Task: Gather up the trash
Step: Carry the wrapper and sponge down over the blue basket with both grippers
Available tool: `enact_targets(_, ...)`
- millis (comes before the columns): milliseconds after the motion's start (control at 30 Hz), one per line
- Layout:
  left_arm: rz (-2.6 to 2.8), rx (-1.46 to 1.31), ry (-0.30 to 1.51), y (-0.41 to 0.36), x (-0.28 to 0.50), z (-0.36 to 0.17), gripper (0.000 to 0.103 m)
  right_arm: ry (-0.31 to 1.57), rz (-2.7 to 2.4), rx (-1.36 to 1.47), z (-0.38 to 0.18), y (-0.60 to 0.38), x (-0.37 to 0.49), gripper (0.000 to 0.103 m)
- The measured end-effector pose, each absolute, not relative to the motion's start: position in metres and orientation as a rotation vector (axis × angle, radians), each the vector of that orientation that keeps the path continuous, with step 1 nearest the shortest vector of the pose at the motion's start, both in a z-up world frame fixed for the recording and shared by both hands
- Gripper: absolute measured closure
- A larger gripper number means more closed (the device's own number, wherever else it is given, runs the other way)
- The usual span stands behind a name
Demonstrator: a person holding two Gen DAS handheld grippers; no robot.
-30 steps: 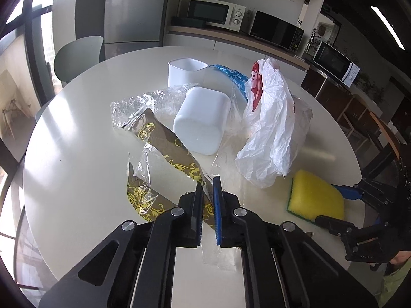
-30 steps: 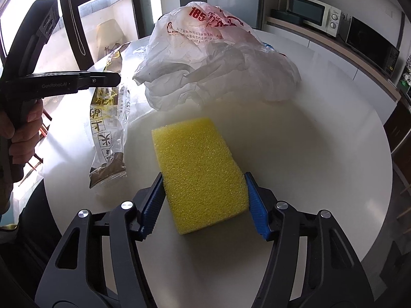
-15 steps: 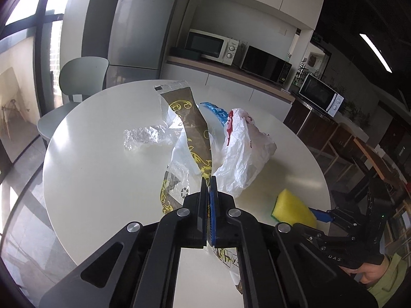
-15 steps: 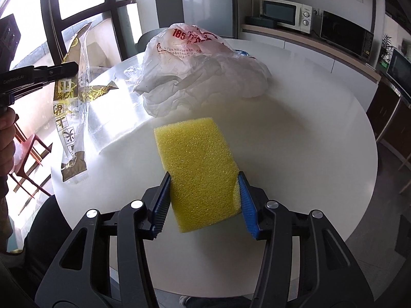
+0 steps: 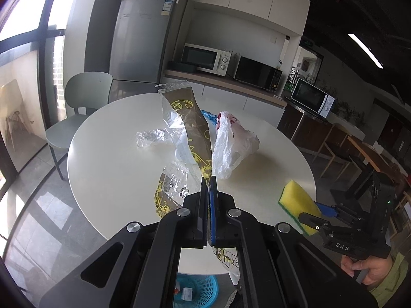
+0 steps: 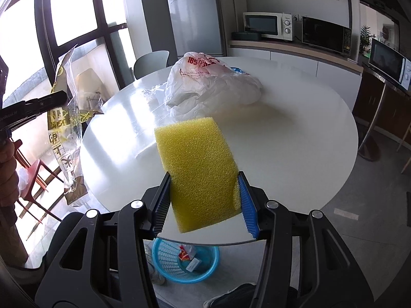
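My left gripper [image 5: 208, 182] is shut on a long brown and gold plastic wrapper [image 5: 191, 122], which hangs lifted above the round white table [image 5: 115, 169]. The same wrapper [image 6: 68, 118] dangles at the left of the right wrist view. My right gripper [image 6: 204, 179] is shut on a yellow sponge [image 6: 197, 164], held up over the table's near edge; the sponge [image 5: 295, 202] also shows at the right of the left wrist view. A blue mesh basket [image 6: 185, 261] with a few scraps inside stands on the floor below the table edge.
A crumpled white plastic bag [image 6: 210, 82] with red print lies mid-table, with clear crinkled film [image 5: 154, 138] and a blue wrapper [image 5: 208, 115] beside it. A grey chair [image 5: 82, 107] stands at the table's far left. A counter with microwaves [image 5: 205, 59] runs behind.
Both grippers have risen and pulled back from the table. The wrapper has come off the table and hangs in the air. The right jaws closed in on the sponge and lifted it.
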State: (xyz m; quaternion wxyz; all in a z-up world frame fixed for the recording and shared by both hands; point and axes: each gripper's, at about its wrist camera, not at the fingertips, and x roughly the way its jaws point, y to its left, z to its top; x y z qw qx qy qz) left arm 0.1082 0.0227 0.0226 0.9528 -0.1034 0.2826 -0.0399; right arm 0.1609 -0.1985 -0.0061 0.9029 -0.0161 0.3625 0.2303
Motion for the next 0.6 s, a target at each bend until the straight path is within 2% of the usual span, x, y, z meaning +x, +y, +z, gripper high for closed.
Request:
enact_targets(367,-0.083,-0.138,0.558,0.012,0.068,0.023,0.103,0.708,0.501,0.022,0.011,-0.199,0.104,0.056)
enact_targets(600,-0.071,-0.146,0.611,0.019,0.055,0.001,0.103,0.713,0.531,0.054,0.005,-0.198,0.072,0.056)
